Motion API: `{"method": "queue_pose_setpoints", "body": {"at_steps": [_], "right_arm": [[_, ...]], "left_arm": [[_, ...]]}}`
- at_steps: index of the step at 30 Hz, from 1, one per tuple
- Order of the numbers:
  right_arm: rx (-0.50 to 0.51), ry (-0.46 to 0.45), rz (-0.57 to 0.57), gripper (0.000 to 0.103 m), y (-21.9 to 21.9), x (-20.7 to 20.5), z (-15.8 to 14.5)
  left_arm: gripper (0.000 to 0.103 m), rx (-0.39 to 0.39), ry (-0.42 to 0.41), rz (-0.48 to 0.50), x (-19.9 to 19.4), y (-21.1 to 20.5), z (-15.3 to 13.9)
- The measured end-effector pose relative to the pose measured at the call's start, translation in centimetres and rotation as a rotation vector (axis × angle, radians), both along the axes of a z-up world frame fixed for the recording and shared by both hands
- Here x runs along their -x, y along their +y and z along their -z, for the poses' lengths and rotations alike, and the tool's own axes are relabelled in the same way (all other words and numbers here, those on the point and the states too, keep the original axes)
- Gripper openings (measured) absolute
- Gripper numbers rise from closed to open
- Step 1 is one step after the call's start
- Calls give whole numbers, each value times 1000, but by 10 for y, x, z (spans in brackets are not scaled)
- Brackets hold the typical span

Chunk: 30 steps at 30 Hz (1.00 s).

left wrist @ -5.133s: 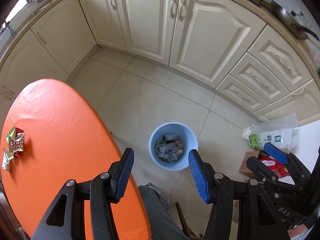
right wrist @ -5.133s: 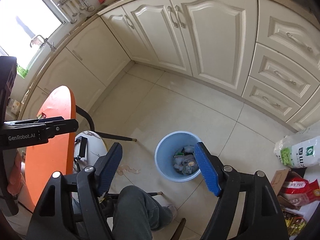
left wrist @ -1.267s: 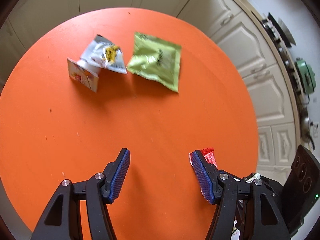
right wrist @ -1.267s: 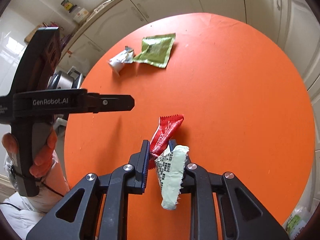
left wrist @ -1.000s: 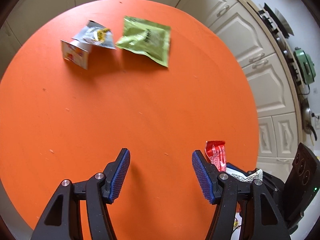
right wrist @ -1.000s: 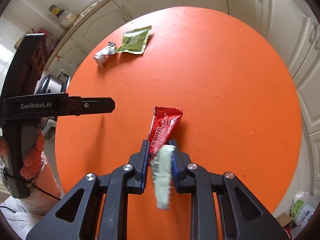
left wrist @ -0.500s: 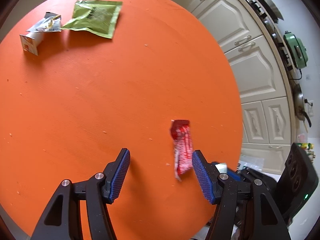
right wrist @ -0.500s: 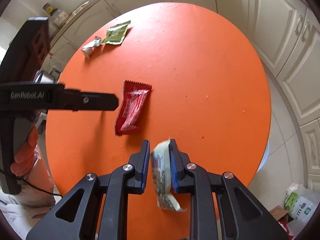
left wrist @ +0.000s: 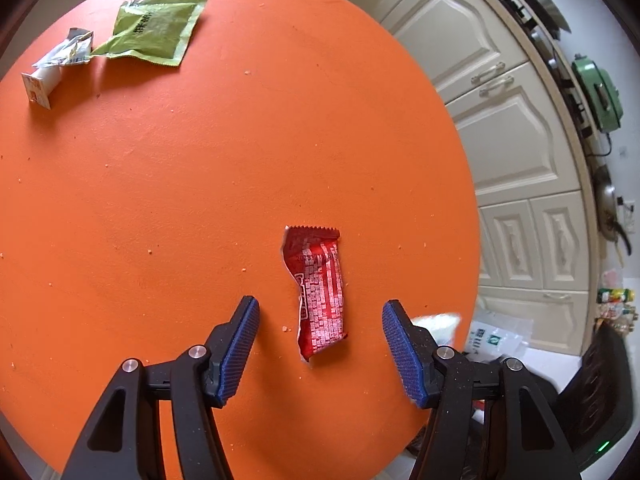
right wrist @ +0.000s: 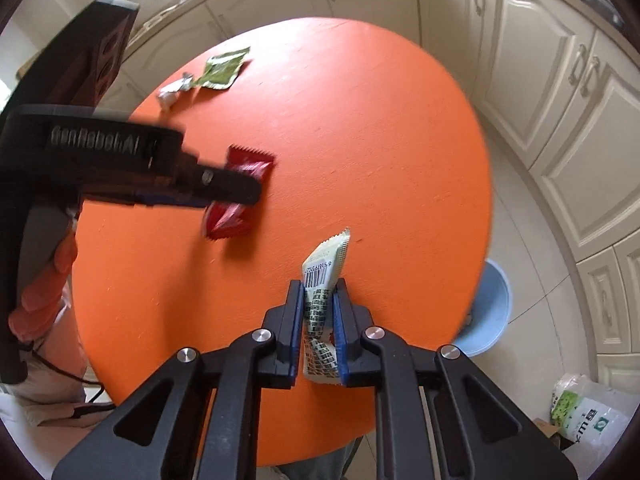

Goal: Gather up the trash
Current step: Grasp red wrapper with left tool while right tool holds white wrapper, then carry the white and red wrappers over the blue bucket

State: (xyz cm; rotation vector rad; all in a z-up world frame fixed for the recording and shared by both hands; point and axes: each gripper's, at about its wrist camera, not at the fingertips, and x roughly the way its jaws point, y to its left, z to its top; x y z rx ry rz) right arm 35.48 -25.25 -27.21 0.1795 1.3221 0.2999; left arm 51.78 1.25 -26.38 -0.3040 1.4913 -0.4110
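In the left wrist view, a crumpled silver and white wrapper (left wrist: 56, 67) lies at the upper left of the round orange worktop (left wrist: 200, 168), its tip touching the corner of a flat green packet (left wrist: 154, 29) just to its right. Small crumbs dot the orange surface. Lower in the frame, right of centre, a red wrapper (left wrist: 320, 290) lies flat on the worktop between the two blue pads of the left gripper (left wrist: 320, 344). Its jaws stand apart on either side of the red wrapper without touching it, and they are closing. Cream cabinets (left wrist: 500, 128) fill the right of this frame.

In the right wrist view, the left gripper (right wrist: 224, 192) reaches in from the left edge of the frame, held by a hand in an orange glove (right wrist: 44, 280), and its dark finger covers part of the red wrapper (right wrist: 240, 184). The green packet (right wrist: 222, 66) and the silver wrapper (right wrist: 172, 90) sit near the far rim of the worktop (right wrist: 360, 140), in the upper left. At lower centre, the right gripper (right wrist: 318, 308) has its jaws pinched narrow on a pale green wrapper with a barcode (right wrist: 322, 280), which sticks up above the pads. To the right, a blue bin (right wrist: 490, 316) stands on the tiled floor, partly hidden by the worktop's edge. A white and green bag (right wrist: 588, 412) lies at the lower right.
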Motion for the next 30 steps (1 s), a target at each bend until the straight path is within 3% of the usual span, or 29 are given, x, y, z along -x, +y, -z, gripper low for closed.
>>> {"method": "queue_pose_setpoints", "body": {"at_steps": [1,3,6,18,30], "right_arm": [[-8,-2,16,11,-5,-5,0],[-20,-11,44,11,-16,-13,-2],[-22,-12,64,11,-21,-23,-1],[-36,-24,103,11,-36,-20,-7],[-38,-61,265,11,-108,22,-23]], "left_arm": [[34,-8,-9,14,3,-5,-1],[17,-59,-26,54,6,-16,-1],[16,-25,-6,69,5,-24,2],[15,-58,-58,130,16,-44,-14],[15,-76,-150,297,54,-129,-48]]}}
